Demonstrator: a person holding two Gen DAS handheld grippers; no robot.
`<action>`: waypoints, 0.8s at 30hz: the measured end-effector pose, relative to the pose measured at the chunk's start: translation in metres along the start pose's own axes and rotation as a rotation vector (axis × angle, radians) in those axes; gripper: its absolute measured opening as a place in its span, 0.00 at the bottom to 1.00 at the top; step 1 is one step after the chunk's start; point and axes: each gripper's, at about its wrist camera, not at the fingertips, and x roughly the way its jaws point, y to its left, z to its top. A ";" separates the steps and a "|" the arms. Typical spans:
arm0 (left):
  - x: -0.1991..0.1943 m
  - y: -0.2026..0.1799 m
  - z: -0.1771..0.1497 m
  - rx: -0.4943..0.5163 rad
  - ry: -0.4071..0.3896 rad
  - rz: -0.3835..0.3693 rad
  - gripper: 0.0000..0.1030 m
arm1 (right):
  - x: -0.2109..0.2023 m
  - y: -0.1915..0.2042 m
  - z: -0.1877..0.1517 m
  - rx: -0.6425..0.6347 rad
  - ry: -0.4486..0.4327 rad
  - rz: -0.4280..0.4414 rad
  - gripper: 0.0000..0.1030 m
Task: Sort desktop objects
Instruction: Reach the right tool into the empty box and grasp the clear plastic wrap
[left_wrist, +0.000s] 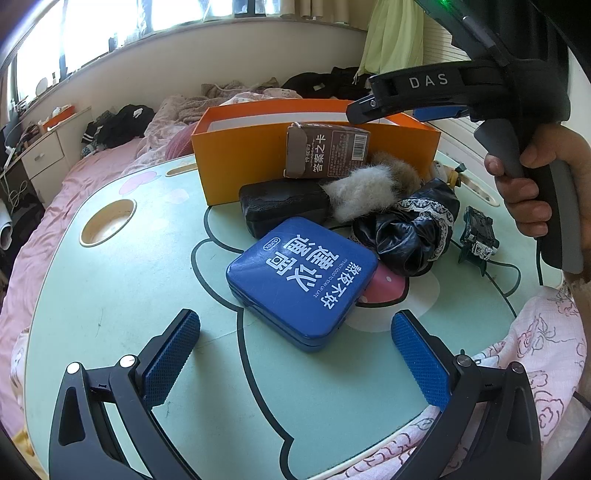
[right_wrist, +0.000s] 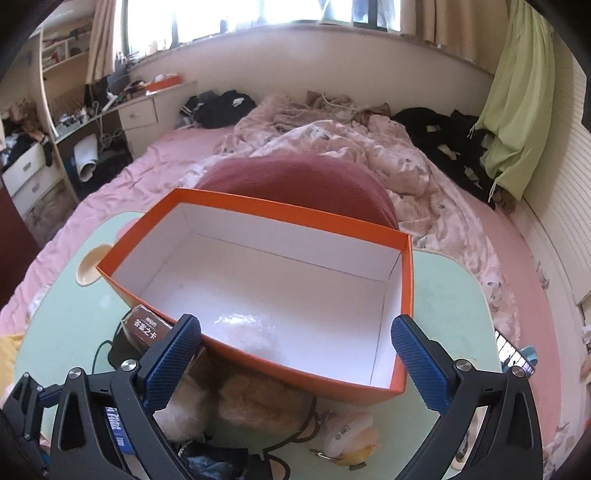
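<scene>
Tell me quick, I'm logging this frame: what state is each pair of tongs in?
Left tongs: open, empty, facing the blue square tin.
Right tongs: open, empty, above the orange cardboard box.

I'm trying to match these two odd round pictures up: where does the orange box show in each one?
Left wrist view: the orange box stands at upper centre, behind the brown card pack leaning on its front wall.
Right wrist view: it fills the middle, seen from above, its white inside bare.
Shared landmark: the same brown card pack, at the box's near left corner there.
</scene>
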 end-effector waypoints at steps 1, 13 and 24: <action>0.000 0.000 0.000 0.000 0.000 0.000 1.00 | 0.000 0.000 -0.001 -0.003 -0.002 -0.002 1.00; 0.000 0.000 0.000 0.001 0.000 0.002 1.00 | 0.007 0.010 -0.006 -0.055 0.032 -0.023 1.00; 0.000 -0.001 0.001 0.001 -0.001 0.002 1.00 | 0.021 -0.017 0.059 0.181 0.253 0.375 0.82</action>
